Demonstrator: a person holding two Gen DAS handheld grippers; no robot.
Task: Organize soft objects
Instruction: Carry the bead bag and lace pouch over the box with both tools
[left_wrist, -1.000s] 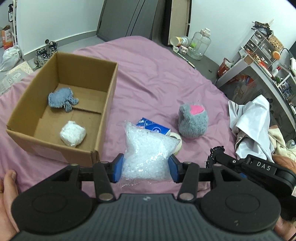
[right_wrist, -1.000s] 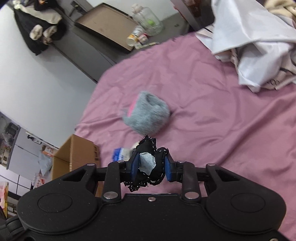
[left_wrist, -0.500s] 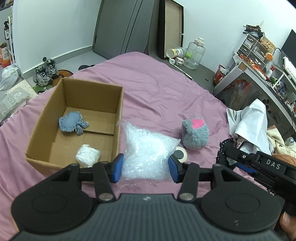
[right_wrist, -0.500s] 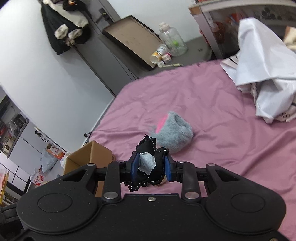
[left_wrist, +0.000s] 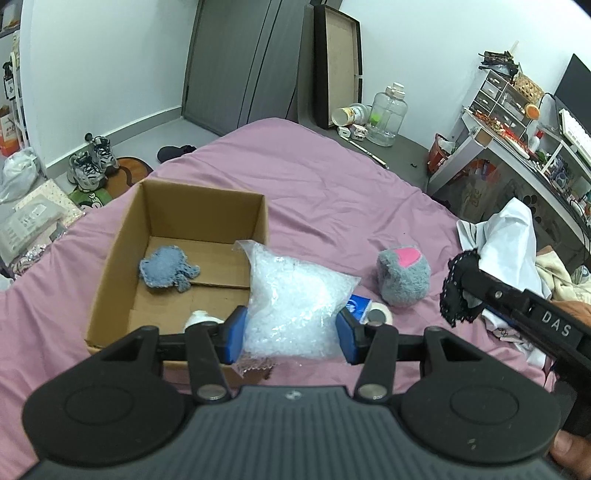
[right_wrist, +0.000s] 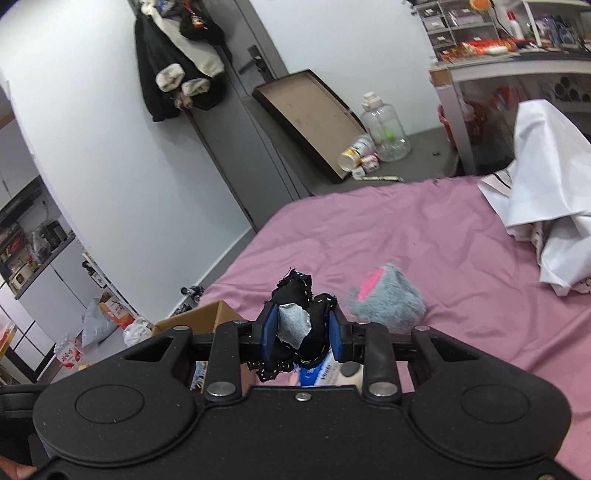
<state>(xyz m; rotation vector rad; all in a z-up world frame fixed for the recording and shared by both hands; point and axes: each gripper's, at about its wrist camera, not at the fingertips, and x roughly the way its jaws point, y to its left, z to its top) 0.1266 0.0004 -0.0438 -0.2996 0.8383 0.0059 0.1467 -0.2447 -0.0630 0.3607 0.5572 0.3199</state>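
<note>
The clear bubble-wrap bag (left_wrist: 295, 299), pinched low between the left tongs (left_wrist: 291, 334) just right of the cardboard box (left_wrist: 110, 266), looks light, crushable and slippery, best gripped across its bulk. The right tongs (right_wrist: 300, 334) clamp a limp black stitched cloth (right_wrist: 310, 317). Around them: yielding pink bed (left_wrist: 332, 184), grey plush (left_wrist: 402, 277), cluttered bedroom.
</note>
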